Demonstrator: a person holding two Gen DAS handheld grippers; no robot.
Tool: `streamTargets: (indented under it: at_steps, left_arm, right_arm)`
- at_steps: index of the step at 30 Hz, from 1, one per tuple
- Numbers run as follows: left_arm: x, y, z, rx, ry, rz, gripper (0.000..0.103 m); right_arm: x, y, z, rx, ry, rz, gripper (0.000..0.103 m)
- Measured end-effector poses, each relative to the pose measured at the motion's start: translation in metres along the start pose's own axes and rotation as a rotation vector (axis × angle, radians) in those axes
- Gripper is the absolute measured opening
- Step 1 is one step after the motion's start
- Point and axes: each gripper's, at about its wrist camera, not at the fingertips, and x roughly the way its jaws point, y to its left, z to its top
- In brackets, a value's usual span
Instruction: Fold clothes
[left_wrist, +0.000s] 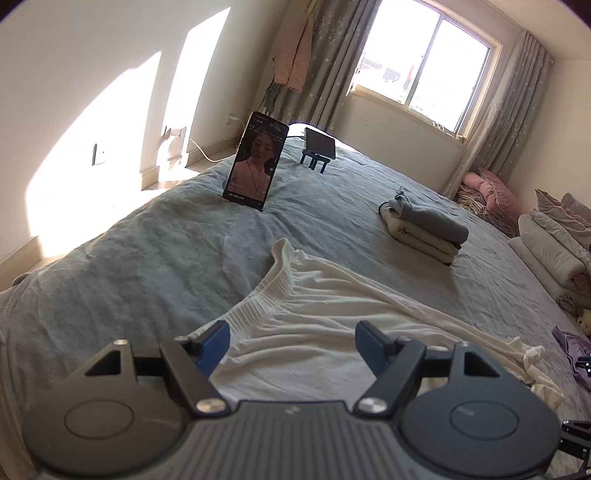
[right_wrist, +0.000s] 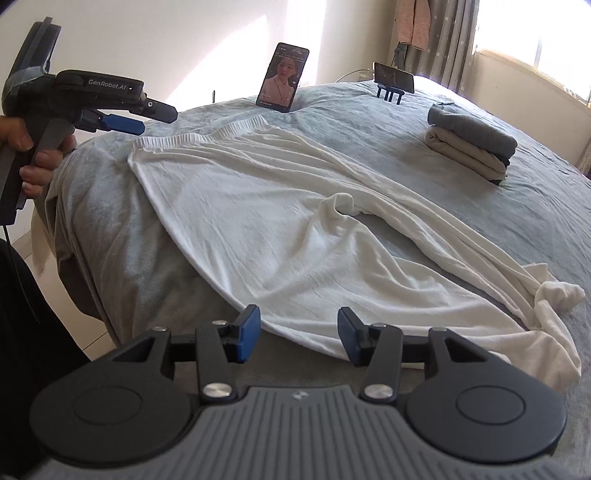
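Trousers (right_wrist: 258, 206) lie spread near the bed (right_wrist: 480, 206) edge; both hand-held grippers (left_wrist: 291, 343) (right_wrist: 297, 332) hover released, empty.

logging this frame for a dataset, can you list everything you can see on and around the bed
white ribbed-waist knit trousers: one, white, spread flat across the near part of the bed
grey-blue wrinkled bedsheet: one, covers the bed
stack of folded clothes: one, grey on cream, far right of the bed
upright black phone: one, screen lit, far side of the bed
black phone on a dark stand: one, far edge
pink garment: one, hanging by the grey curtains
folded bedding: pale pile at the right edge
left gripper: jaws open, empty, over the waistband
right gripper: jaws open, empty, at the trousers' near edge
hand: holding the left gripper's handle
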Motion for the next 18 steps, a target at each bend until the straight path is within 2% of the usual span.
streamTargets:
  at_steps: [8,13,18]
  left_arm:
    - [0.032,-0.042,-0.013,0.063,0.077,-0.132,0.076]
    - [0.046,-0.071,-0.022,0.118,0.112,-0.171,0.076]
    - [0.056,-0.097,-0.034,0.171,0.151,-0.207,0.076]
  right_arm:
    - [0.001,-0.04,-0.014,0.112,0.015,-0.072,0.054]
    - [-0.004,-0.058,-0.022,0.153,0.011,-0.103,0.06]
    - [-0.011,-0.075,-0.031,0.19,0.006,-0.137,0.062]
